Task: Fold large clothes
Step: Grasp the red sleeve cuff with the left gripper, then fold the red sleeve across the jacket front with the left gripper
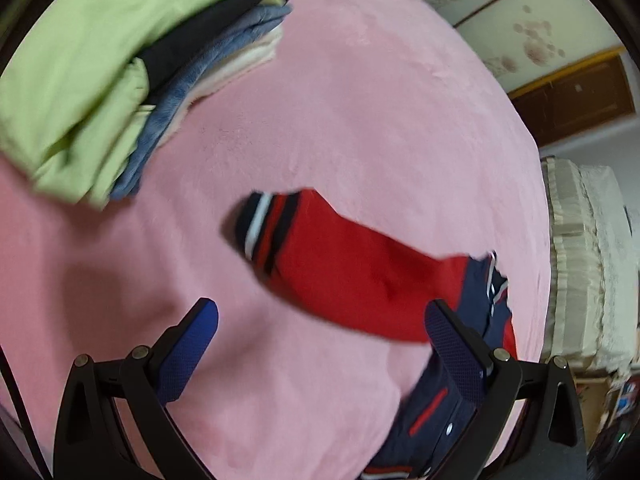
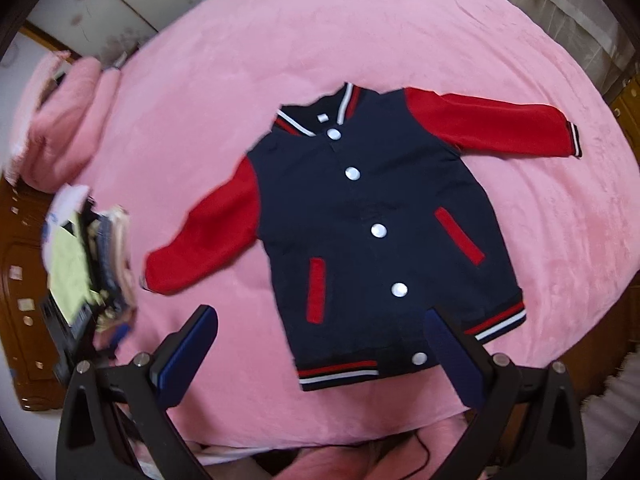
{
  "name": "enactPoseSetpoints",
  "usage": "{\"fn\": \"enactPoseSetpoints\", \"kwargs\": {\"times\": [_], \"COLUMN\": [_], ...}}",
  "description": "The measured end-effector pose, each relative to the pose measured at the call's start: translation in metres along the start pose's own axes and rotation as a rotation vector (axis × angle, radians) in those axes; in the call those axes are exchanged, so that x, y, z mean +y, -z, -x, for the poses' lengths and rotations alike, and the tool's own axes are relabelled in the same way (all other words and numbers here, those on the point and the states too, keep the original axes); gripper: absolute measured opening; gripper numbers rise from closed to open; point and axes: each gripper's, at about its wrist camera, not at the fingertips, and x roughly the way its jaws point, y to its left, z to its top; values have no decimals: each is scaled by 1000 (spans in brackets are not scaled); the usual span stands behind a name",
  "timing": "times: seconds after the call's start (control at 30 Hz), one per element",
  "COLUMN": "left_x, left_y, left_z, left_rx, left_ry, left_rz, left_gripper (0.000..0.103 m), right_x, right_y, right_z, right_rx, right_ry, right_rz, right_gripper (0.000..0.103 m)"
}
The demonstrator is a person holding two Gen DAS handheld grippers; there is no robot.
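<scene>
A navy varsity jacket (image 2: 360, 216) with red sleeves and white snaps lies flat, front up, on the pink bed cover (image 2: 400, 32). Both sleeves are spread out sideways. In the left wrist view its red left sleeve (image 1: 344, 272) with a striped cuff stretches across the cover, and the navy body (image 1: 436, 408) lies at lower right. My left gripper (image 1: 322, 320) is open and empty, above the cover beside that sleeve. My right gripper (image 2: 322, 324) is open and empty, hovering over the jacket's striped hem (image 2: 340, 372).
A stack of folded clothes (image 1: 100, 80), light green on top, then black, blue and cream, sits on the cover at upper left. It also shows in the right wrist view (image 2: 92, 260). A pink pillow (image 2: 68, 120) lies at the far left. A white-draped piece of furniture (image 1: 580, 260) stands past the bed's edge.
</scene>
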Motion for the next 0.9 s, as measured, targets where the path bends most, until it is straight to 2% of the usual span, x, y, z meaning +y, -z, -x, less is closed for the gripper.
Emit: {"fn": "enactPoseSetpoints", "kwargs": {"times": [0.13,0.27,0.37,0.4,0.47,0.5,0.53,0.63,0.7,0.77,0.9], "left_x": [9,4,-4,-7,-14,-17,-20,-32,-53,-81,-151], "left_y": [-28,-38,-36,-33,-30,-30,-29,-22,-14,-3,30], "left_z": [-37,-72,-83,-84,-88,-89,-89,-79,-66,-53,-25], "left_rx": [45,121,138,142,144,139,134,82,25,-20,-93], "left_ry": [-14,-54,-98,-108,-190,-239,-268,-257,-307,-337,-317], "left_rz": [17,-6,-30,-43,-81,-94,-92,-62,-87,-123,-168], "left_gripper": [101,99,97,89,60,33,30,25,25,25,25], "right_x": [-2,-7,-11,-12,-15,-17,-19,-27,-33,-40,-54], "right_y": [-9,-16,-19,-20,-21,-22,-22,-24,-27,-30,-41], "right_z": [-11,-20,-23,-23,-24,-24,-25,-27,-29,-30,-33], "right_rx": [31,61,68,67,66,67,70,74,75,76,84], "right_ry": [50,93,105,107,105,102,98,76,65,46,-6], "right_rz": [3,9,4,3,2,2,2,5,14,31,87], "right_gripper": [103,103,103,103,103,103,103,103,103,103,103]}}
